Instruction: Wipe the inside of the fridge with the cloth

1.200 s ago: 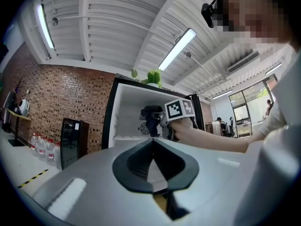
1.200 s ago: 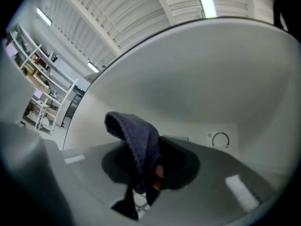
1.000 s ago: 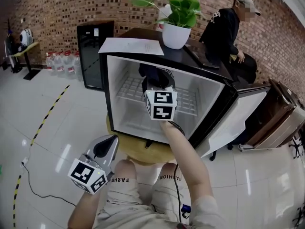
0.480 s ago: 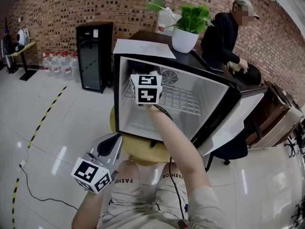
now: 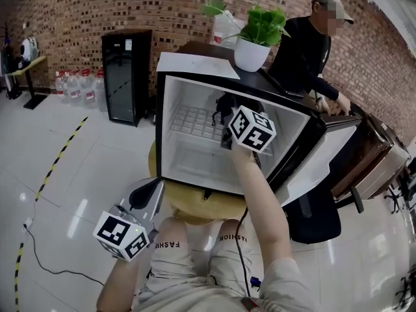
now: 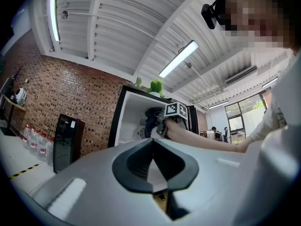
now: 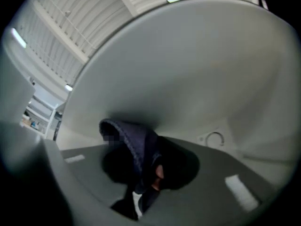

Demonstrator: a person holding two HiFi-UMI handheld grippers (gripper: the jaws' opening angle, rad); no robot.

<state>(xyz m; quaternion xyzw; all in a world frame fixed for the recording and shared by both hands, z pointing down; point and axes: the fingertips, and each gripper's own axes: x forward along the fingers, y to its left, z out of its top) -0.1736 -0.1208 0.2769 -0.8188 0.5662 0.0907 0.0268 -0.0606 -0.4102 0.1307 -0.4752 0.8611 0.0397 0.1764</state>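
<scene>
The head view looks steeply down from above onto the open fridge. The left gripper view faces the same fridge from low and farther back. The right gripper view sits close inside it, facing its white interior.

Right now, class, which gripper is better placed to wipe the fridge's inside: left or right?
Right. The right gripper is inside the fridge, shut on the dark cloth; the left gripper hangs outside, shut and empty.
</scene>
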